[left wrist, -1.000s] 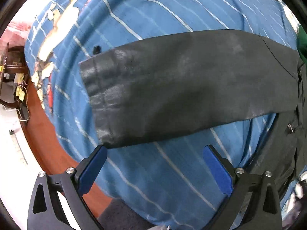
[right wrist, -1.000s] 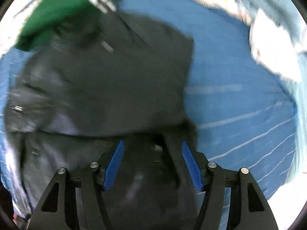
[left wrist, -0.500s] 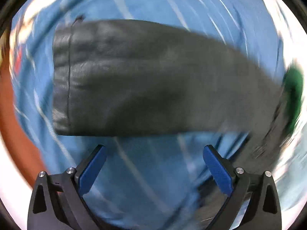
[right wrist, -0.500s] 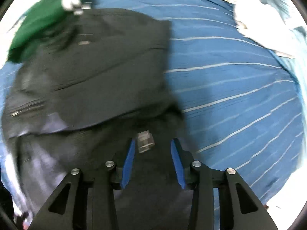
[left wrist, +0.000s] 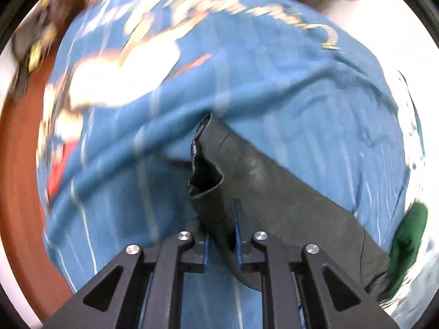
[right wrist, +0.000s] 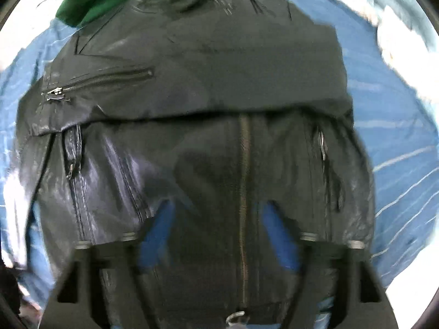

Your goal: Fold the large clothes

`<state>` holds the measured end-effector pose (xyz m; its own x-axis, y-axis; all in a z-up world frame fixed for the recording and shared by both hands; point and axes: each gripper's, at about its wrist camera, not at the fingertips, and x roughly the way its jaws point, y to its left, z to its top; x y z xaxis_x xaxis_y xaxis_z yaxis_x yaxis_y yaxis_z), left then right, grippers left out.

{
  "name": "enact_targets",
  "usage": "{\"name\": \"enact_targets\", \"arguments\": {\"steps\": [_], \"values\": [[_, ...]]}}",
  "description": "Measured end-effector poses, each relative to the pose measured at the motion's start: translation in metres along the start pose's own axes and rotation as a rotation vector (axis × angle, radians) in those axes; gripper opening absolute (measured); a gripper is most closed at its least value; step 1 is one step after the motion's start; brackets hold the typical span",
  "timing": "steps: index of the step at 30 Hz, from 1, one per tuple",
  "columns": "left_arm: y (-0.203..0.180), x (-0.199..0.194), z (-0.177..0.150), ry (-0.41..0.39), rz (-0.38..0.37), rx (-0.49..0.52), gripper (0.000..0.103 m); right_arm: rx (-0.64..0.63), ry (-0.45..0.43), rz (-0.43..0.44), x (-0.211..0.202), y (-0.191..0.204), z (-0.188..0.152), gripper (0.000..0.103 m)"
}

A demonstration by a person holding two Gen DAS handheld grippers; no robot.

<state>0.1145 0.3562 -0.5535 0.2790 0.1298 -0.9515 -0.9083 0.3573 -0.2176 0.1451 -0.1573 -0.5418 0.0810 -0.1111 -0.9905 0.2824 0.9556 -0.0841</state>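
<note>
Black leather zip-front jacket (right wrist: 208,104) spread on blue striped bed cover (left wrist: 315,104), sleeve cuff (left wrist: 211,181) toward its edge. Left gripper (left wrist: 222,235) just closed, now clamped on cuff: sleeve fold ready. Right gripper (right wrist: 219,235) just opened, apart, empty, above jacket front zip.

- This looks like a bedroom in a home: a bed with a blue striped bedsheet (left wrist: 288,87) fills both views.
- The sheet has a bright cartoon print (left wrist: 115,79) at about 10 o'clock in the left view.
- A reddish-brown floor (left wrist: 19,192) shows at 9 o'clock.
- Pale bedding (right wrist: 397,27) lies at 2 o'clock in the right view.
</note>
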Motion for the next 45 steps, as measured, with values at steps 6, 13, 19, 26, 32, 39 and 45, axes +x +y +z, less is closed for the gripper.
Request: {"name": "enact_targets", "arguments": {"steps": [6,13,19,26,32,39,45], "values": [[-0.093,-0.060,0.007,-0.265,0.023,0.367,0.007,-0.058,-0.115,-0.175,-0.021,0.052,0.020,0.090],[-0.150,-0.121,-0.009,-0.436,-0.024,0.657,0.007,-0.036,-0.168,-0.142,-0.022,0.092,0.063,0.090],[-0.202,-0.147,-0.052,-0.506,-0.047,0.830,0.006,0.011,-0.151,-0.053,-0.006,0.087,0.076,0.090],[-0.289,-0.169,-0.157,-0.445,-0.199,1.006,0.006,0.065,-0.088,-0.014,0.009,0.022,0.084,0.090],[-0.364,-0.163,-0.321,-0.239,-0.401,1.196,0.006,0.149,-0.047,-0.037,0.001,-0.082,0.080,0.090],[-0.407,-0.120,-0.489,0.000,-0.410,1.427,0.007,0.268,0.030,-0.064,0.021,-0.197,0.073,0.090],[-0.397,-0.085,-0.521,0.105,-0.304,1.457,0.048,0.274,0.075,0.054,0.036,-0.255,0.075,0.090]]}}
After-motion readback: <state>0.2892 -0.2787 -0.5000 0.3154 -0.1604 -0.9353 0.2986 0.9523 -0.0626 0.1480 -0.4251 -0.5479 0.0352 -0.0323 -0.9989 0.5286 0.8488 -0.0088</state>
